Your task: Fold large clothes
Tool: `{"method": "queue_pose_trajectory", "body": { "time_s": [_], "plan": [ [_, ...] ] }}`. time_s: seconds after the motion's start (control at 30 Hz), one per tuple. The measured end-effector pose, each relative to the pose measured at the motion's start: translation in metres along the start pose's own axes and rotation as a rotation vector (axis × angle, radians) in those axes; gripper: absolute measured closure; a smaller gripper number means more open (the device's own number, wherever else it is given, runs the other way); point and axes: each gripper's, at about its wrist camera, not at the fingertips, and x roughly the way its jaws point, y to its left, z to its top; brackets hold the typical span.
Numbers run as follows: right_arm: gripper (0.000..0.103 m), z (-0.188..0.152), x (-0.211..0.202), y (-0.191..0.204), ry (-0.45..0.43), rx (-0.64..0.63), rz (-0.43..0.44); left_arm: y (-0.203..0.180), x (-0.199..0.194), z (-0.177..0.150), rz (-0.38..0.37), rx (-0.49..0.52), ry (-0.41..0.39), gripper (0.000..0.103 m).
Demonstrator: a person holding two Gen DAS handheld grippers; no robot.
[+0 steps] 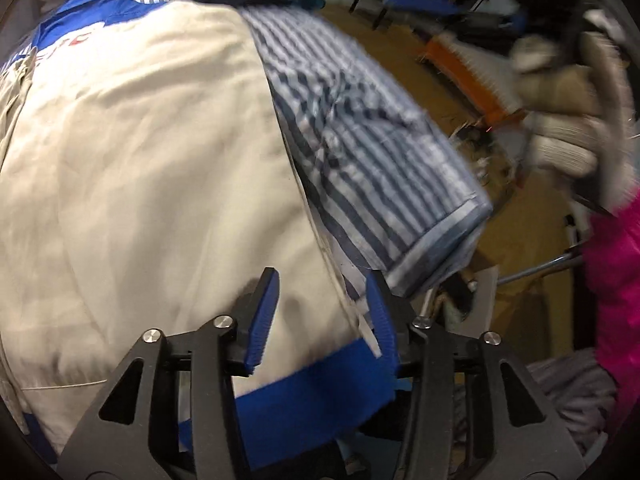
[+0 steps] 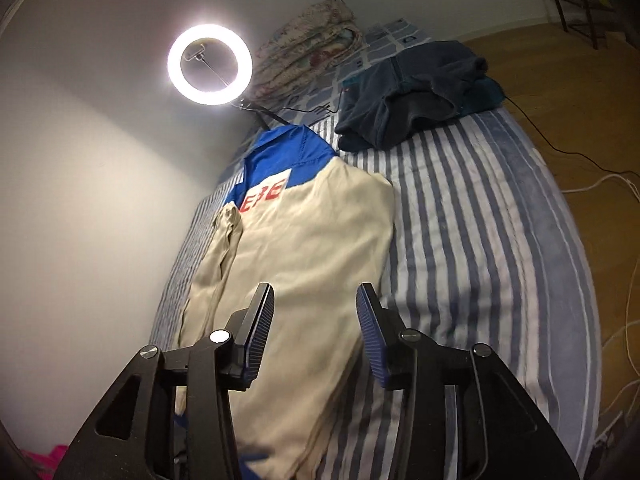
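A: Well, starting with the left wrist view, what is hard to read?

B: Most of it is smeared. A gloved hand [image 1: 560, 136] at the right edge is blurred, and what it holds cannot be made out. Below it a pink sleeve [image 1: 618, 280] is cut off by the frame. The background clutter is too soft to name.

A: And the left gripper [image 1: 322, 312]?

B: It points steeply down over the beige jacket [image 1: 140, 152], jaws parted. The jacket's blue hem band [image 1: 312, 380] lies between and under the fingers, but the pads do not press on it. Part of the hem is hidden behind the gripper body.

A: Where does the jacket lie?

B: Flat on the striped bedcover [image 1: 360, 152], its blue collar end far from the camera.

A: Now the right wrist view.

B: Sharper. The right gripper [image 2: 316, 320] hangs above the near end of the jacket [image 2: 304, 248], angled down, jaws apart and holding nothing. The jacket's near hem is hidden behind the gripper. The red lettering [image 2: 264, 196] is partly covered by a fold. One sleeve [image 2: 224, 240] is laid along the left side.

A: Anything else?

B: A dark folded fleece [image 2: 412, 92] sits just beyond the collar, a ring light [image 2: 210, 64] glares by the wall, and a folded quilt [image 2: 308, 44] behind is blurry.
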Motion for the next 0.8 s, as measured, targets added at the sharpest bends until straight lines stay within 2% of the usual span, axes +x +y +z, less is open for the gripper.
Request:
{"method": "queue_pose_trajectory", "body": {
  "time_s": [0.03, 0.1, 0.23, 0.3, 0.33, 0.37, 0.4, 0.47, 0.53, 0.67, 0.8],
  "plan": [
    [0.061, -0.005, -0.005, -0.002, -0.005, 0.002, -0.021, -0.002, 0.010, 0.002, 0.009, -0.013, 0.040, 0.043],
    [0.061, -0.007, -0.012, -0.011, -0.021, 0.030, -0.041, -0.006, 0.023, 0.000, 0.037, -0.027, 0.075, 0.042],
    [0.061, -0.007, -0.023, -0.029, -0.067, 0.117, -0.032, -0.005, 0.034, -0.004, 0.073, -0.017, 0.040, 0.042],
    [0.061, -0.007, -0.027, -0.034, -0.086, 0.146, -0.021, -0.007, 0.034, -0.007, 0.105, 0.021, 0.019, 0.047],
    [0.061, -0.006, -0.028, -0.036, -0.093, 0.162, -0.009, -0.009, 0.033, -0.010, 0.133, 0.046, 0.008, 0.057],
    [0.061, -0.006, -0.028, -0.037, -0.099, 0.175, 0.001, -0.010, 0.033, -0.010, 0.136, 0.064, -0.001, 0.060],
    [0.061, -0.005, -0.027, -0.039, -0.102, 0.187, 0.009, -0.008, 0.032, -0.010, 0.122, 0.068, -0.008, 0.061],
    [0.061, -0.003, -0.021, -0.041, -0.102, 0.209, 0.019, 0.001, 0.027, -0.009, 0.059, 0.047, -0.017, 0.082],
    [0.061, 0.000, -0.011, -0.041, -0.088, 0.229, 0.029, 0.014, 0.021, -0.006, -0.024, -0.029, -0.007, 0.088],
    [0.061, -0.001, 0.017, -0.039, -0.037, 0.239, 0.020, 0.033, -0.003, -0.005, -0.133, -0.110, -0.052, 0.092],
    [0.061, -0.005, 0.060, -0.029, 0.050, 0.212, -0.009, 0.053, -0.028, -0.007, -0.208, -0.186, -0.106, 0.093]
  ]
}}
